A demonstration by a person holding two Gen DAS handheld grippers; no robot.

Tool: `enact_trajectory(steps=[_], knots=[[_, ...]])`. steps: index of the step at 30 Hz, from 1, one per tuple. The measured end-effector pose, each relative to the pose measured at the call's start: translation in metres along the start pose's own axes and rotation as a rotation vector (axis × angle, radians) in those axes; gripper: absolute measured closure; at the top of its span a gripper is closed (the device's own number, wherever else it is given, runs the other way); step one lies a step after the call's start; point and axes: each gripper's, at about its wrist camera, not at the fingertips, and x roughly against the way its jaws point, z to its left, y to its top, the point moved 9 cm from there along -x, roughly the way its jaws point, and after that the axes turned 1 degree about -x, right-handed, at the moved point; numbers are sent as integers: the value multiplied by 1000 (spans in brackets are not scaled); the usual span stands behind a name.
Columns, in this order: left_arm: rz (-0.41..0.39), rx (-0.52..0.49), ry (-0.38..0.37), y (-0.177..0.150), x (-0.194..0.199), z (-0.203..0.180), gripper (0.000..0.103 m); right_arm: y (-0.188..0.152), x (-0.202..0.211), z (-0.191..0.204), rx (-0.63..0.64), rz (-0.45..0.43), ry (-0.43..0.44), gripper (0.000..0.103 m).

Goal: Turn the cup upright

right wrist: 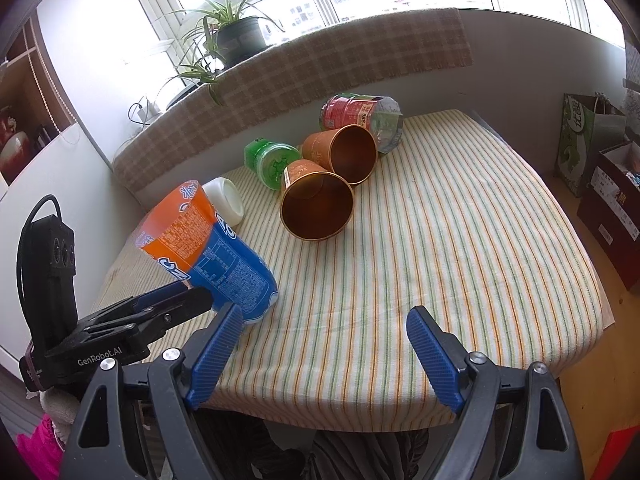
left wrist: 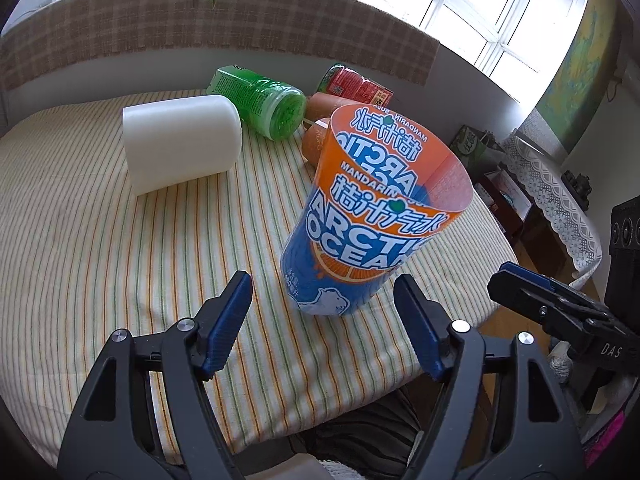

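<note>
Though the cup (left wrist: pixel 372 216) stands mouth-up near the desk's (left wrist: pixel 100 248) near edge, it looks tilted in the right wrist view, so it could be tipped over by a brush from the left hand-held gripper (left wrist: pixel 322 312), which is open just beside its base. The right hand-held gripper (right wrist: pixel 324 344) is open, empty. Counted: two brown cups, two bottles, one white cup, all lying down.
</note>
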Motion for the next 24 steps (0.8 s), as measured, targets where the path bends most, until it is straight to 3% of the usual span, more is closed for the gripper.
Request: enact_trajectory(steps=[6,10,12,15,18,21,24], knots=[[-77,-22,77,-9,30,16,27,6,7,7,49,-50,-40,17],[-234,-42,176,0,69,22,27,13,19,15,102,-128,-93,16],[-319,-54,222,7,88,21,18,17,26,20,126,-173,-118,14],[-420,-67,267,16,113,19,16,23,36,28,170,-242,-162,9],[-472,-71,286,24,128,17,11,28,48,36,219,-315,-213,1],[-506,-71,313,28,137,17,9,32,58,44,255,-373,-251,0],[-516,-58,312,29,142,18,0,34,62,47,263,-393,-264,0]])
